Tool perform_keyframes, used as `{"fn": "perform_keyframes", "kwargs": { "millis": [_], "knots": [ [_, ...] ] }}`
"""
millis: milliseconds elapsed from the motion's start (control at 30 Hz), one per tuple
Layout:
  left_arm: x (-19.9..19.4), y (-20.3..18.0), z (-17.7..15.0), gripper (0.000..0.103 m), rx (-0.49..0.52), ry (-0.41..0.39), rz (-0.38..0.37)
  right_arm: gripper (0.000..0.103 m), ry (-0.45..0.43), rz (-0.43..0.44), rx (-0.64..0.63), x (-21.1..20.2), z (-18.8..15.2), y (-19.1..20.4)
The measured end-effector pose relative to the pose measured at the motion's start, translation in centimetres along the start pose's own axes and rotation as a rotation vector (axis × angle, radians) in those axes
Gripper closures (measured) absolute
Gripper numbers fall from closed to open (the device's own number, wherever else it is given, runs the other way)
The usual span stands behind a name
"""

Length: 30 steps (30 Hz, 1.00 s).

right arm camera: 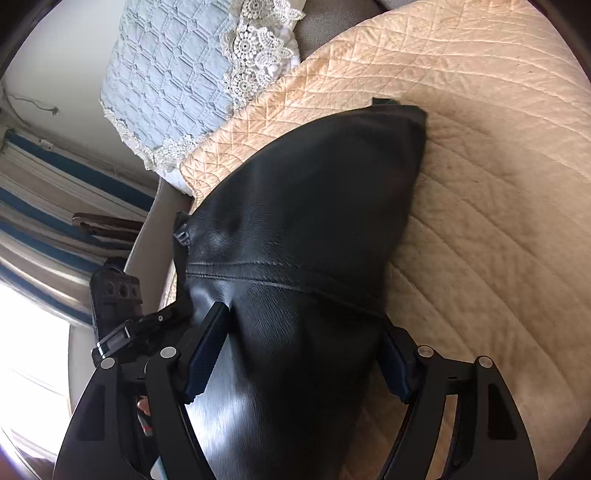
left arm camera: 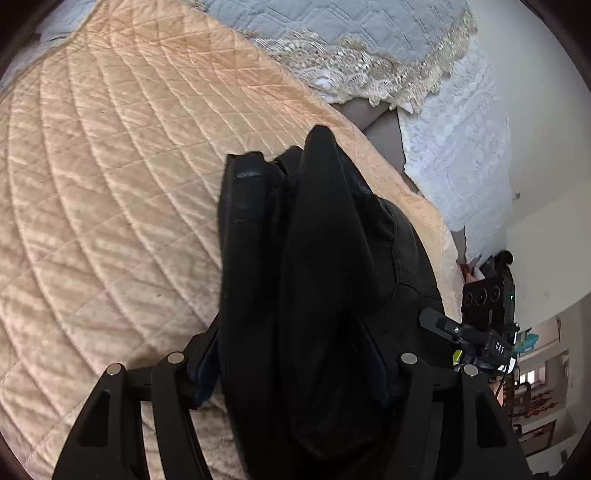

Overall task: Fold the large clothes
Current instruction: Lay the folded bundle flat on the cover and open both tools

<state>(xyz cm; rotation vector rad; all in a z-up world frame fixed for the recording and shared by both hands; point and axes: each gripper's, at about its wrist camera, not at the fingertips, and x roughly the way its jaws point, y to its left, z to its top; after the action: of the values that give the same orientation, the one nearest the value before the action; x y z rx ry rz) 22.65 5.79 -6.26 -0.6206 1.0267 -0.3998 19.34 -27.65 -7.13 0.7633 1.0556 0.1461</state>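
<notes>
Black leather garment (right arm camera: 303,206) on peach quilt (left arm camera: 110,184), between the spread jaws of both hand-held grippers, lace-edged blue cover (left arm camera: 332,33) beyond.

The left gripper's (left arm camera: 295,365) right finger is hidden behind the black leather garment (left arm camera: 317,258) draped between the fingers. The garment's near end is cut off below both grippers. Whether the right gripper's (right arm camera: 303,354) pads press it cannot be told.
</notes>
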Motion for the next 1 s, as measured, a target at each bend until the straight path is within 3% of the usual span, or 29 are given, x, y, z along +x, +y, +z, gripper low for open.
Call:
{"fn": "perform_keyframes", "kwargs": {
  "millis": [67,133,233,433,567,633,733,767,867,1000],
  "knots": [
    [0.2,-0.4,0.2,0.052,0.017,0.004,0.017,0.053,-0.005,0.001,-0.003,-0.1,0.0,0.5],
    [-0.8,-0.6,0.2,0.074,0.034,-0.016,0.006,0.065,-0.022,0.006,-0.029,-0.8,0.2,1.5],
    [-2.5,-2.3,0.3,0.083,0.094,-0.051,0.002,0.073,-0.041,0.02,-0.058,-1.6,0.6,3.4],
    [-7.1,-5.2,3.0,0.084,0.175,-0.162,-0.011,0.075,-0.112,0.097,-0.093,-2.4,3.3,7.2],
    [-8.5,-4.5,6.6,0.082,0.173,-0.198,0.02,0.07,-0.116,0.129,-0.107,-0.6,6.5,8.5],
    [-7.4,-2.9,8.2,0.073,0.144,-0.183,0.081,0.06,-0.083,0.064,-0.099,1.6,7.8,7.4],
    [-4.6,0.4,8.8,0.076,0.094,-0.108,0.263,0.053,-0.054,-0.161,-0.039,3.4,7.9,4.6],
    [-4.5,1.3,8.3,0.077,0.084,-0.109,0.318,0.053,-0.062,-0.18,-0.048,3.1,7.5,4.4],
    [-6.7,2.0,6.1,0.076,0.078,-0.171,0.292,0.053,-0.107,-0.192,-0.109,1.2,5.7,5.4],
    [-10.3,-0.7,3.5,0.076,0.133,-0.281,0.213,0.053,-0.12,-0.196,-0.247,-0.1,3.2,8.9]
  ]
}}
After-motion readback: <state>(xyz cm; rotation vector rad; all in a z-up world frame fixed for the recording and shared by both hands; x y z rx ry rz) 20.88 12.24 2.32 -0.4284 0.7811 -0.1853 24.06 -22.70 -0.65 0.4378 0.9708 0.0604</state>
